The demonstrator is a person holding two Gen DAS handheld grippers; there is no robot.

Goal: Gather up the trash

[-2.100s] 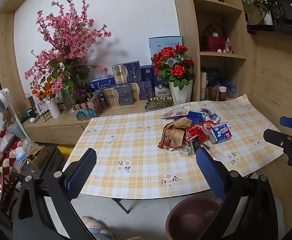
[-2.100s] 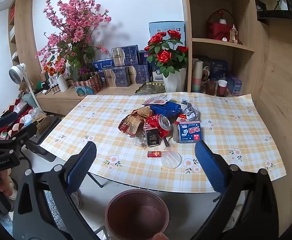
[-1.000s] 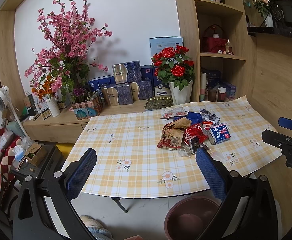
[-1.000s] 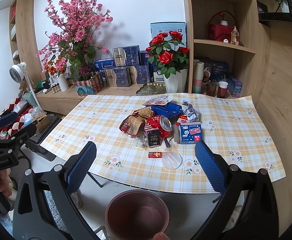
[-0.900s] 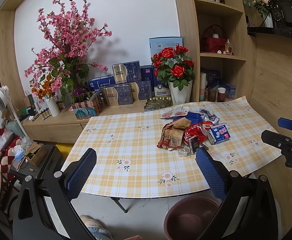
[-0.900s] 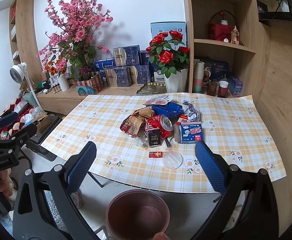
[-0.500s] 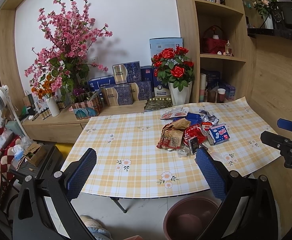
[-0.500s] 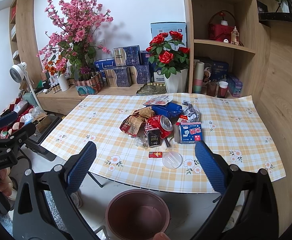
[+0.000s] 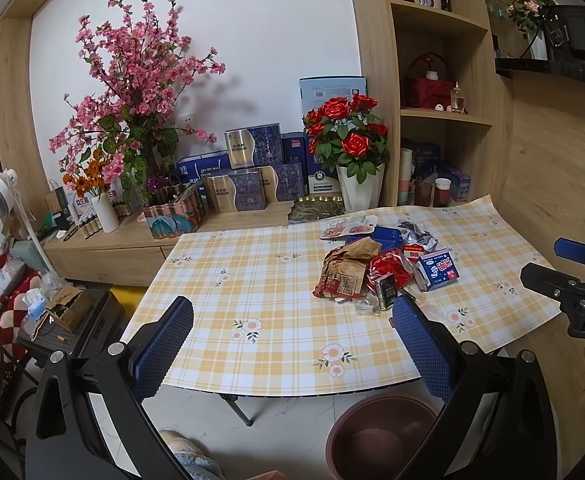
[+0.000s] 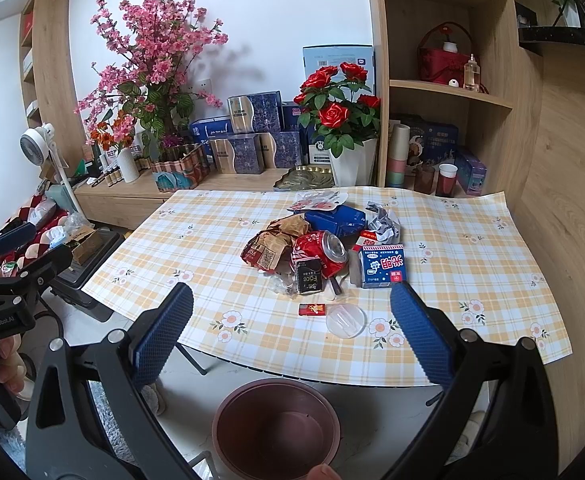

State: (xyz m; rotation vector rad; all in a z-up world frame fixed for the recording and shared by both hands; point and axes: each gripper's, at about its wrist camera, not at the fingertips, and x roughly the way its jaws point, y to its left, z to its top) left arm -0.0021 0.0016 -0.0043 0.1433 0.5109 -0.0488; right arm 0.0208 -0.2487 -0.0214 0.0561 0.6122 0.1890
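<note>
Almost nothing has moved since the earlier frames: both grippers have only drifted slightly, and the litter lies as it did. Largest of all is the table (image 10: pixel 220 240) under its yellow plaid cloth, and on the floor at its near edge stands the empty brown bin (image 10: pixel 278 426). Near the middle of the table sits the trash heap: a crumpled brown paper bag (image 10: pixel 270 246), a blue-and-white carton (image 10: pixel 382 266) and a crushed red can (image 10: pixel 322 252), all touching. Closer to the edge, apart from the heap, lie a clear plastic lid (image 10: pixel 346 320) and a small red wrapper (image 10: pixel 312 309). The right gripper (image 10: pixel 292 332) and the left gripper (image 9: pixel 292 340) hover short of the table, tongs spread wide and holding nothing. All of it looks light. The bag should be soft and will crumple, so a pinch on a raised fold seems best; the can is stiffer and probably slippery, better taken across its dented body. The flat lid would likely need lifting by its rim.
</note>
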